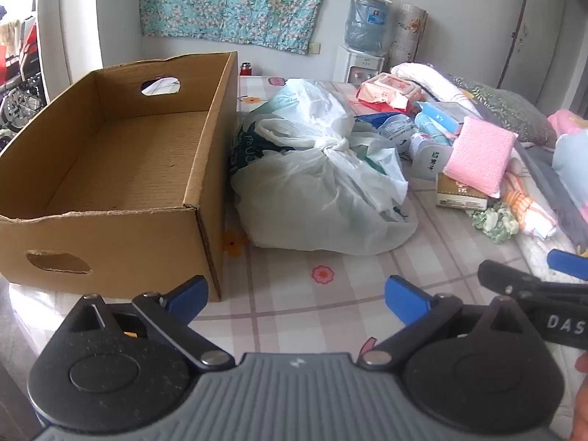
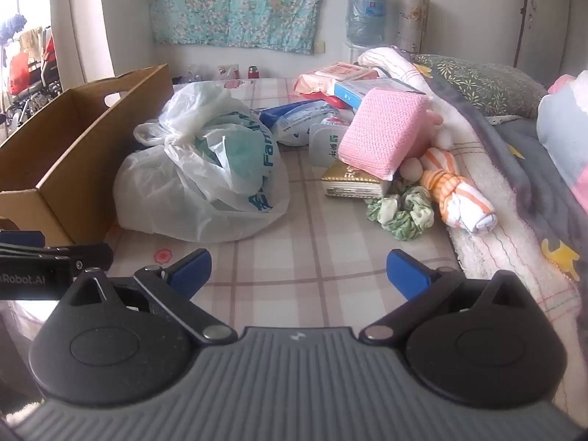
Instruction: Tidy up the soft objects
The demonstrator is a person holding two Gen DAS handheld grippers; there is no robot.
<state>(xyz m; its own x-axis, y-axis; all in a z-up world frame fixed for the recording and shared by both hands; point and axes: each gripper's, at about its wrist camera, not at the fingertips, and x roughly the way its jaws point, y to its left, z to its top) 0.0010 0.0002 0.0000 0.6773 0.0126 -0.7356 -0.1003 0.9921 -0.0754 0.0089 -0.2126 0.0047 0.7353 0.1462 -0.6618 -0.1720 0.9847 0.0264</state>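
A table covered with a checked, flower-printed cloth is seen in a room with pale walls. A teal floral fabric is hung on the far wall, and a water dispenser with a blue bottle is placed to the right of it, beside a roll of patterned sheet.

At the left of the table an open cardboard box with oval hand-holes is set; nothing is seen inside it. Just beside its right wall a knotted white plastic bag with green and blue print is laid, apparently touching the box. To the right a heap of soft goods is gathered: a pink knitted sponge is propped tilted on a gold-edged packet, a green scrunchie is laid near it, and a rolled orange-striped cloth is rested just beside the scrunchie. Farther off, pink wet-wipe packs and blue tissue packs are piled. Along the right edge a white towel and a grey blanket are draped.

The left gripper is held above the near table edge, pointed downward toward the bag, its blue-padded jaws spread wide with nothing between them. The right gripper is held alongside at the right, likewise angled down, jaws fully apart and holding nothing.
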